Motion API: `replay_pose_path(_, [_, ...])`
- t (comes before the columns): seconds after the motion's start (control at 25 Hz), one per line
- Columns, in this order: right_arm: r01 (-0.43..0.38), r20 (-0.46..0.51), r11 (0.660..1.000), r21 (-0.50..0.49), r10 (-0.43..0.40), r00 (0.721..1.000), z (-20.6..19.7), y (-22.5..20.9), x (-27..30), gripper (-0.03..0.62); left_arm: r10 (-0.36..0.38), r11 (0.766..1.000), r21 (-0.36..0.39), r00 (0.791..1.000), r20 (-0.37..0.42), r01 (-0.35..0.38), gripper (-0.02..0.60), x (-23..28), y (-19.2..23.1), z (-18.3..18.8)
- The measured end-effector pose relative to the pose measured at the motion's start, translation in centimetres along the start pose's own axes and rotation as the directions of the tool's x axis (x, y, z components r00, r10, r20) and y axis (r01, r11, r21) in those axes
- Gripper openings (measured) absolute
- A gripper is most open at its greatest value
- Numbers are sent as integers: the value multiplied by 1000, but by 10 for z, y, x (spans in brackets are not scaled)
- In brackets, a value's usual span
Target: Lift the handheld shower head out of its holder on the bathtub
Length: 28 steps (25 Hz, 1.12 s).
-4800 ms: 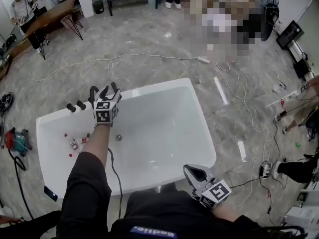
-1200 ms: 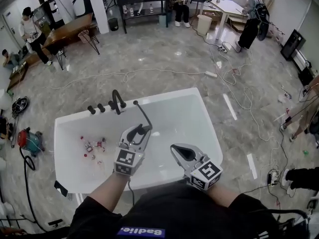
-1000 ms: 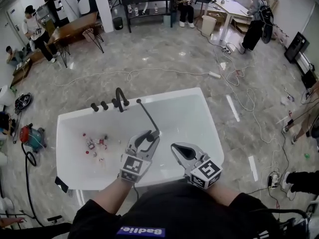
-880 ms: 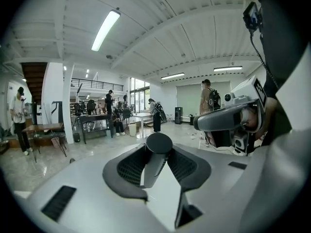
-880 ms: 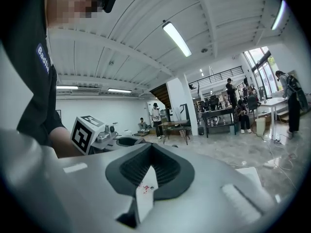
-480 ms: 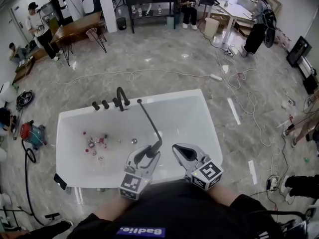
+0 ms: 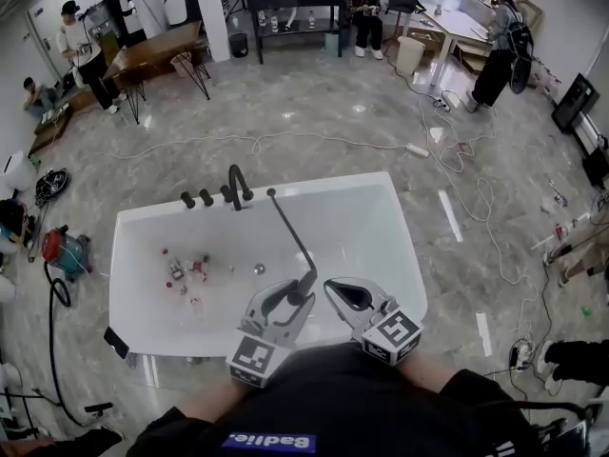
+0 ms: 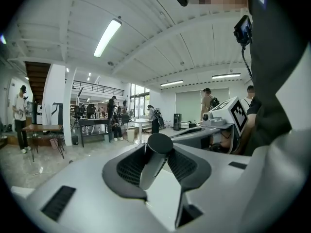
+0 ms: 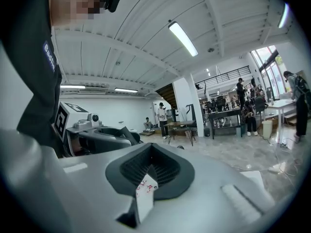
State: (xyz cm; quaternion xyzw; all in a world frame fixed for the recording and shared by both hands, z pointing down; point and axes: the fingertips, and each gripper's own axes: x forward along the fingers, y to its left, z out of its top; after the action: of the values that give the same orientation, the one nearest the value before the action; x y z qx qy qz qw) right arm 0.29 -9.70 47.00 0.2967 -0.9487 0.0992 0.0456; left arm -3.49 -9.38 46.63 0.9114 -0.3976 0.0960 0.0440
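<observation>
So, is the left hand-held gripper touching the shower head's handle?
Touching. The left gripper view shows the dark shower head handle clamped between both ribbed pads of the left hand-held gripper, with no gap on either side.

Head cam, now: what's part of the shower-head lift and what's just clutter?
Job:
- shower head, clamped between the left gripper fingers
- hose
- bathtub

Lying about:
- red-and-white bits on the tub floor
- floor cables
- red machine beside the tub
</observation>
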Motion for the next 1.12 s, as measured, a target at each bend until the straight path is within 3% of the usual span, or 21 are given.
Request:
replay_pose_path(0.24, [-20, -41, 1000, -5, 19, 999, -1, 7, 6, 2, -5, 997, -79, 1000, 1, 5, 140, -6, -1, -4])
replay_pose_path(0.44, [-62, -44, 998, 11, 63, 997, -11, 17, 17, 2, 15, 995, -96, 1000, -14, -16, 140, -16, 6, -20])
replay_pose_path(1.12, [-101, -33, 995, -5, 101, 994, -1, 25, 13, 1, 56, 995, -77, 998, -22, -57, 140, -21, 7, -20])
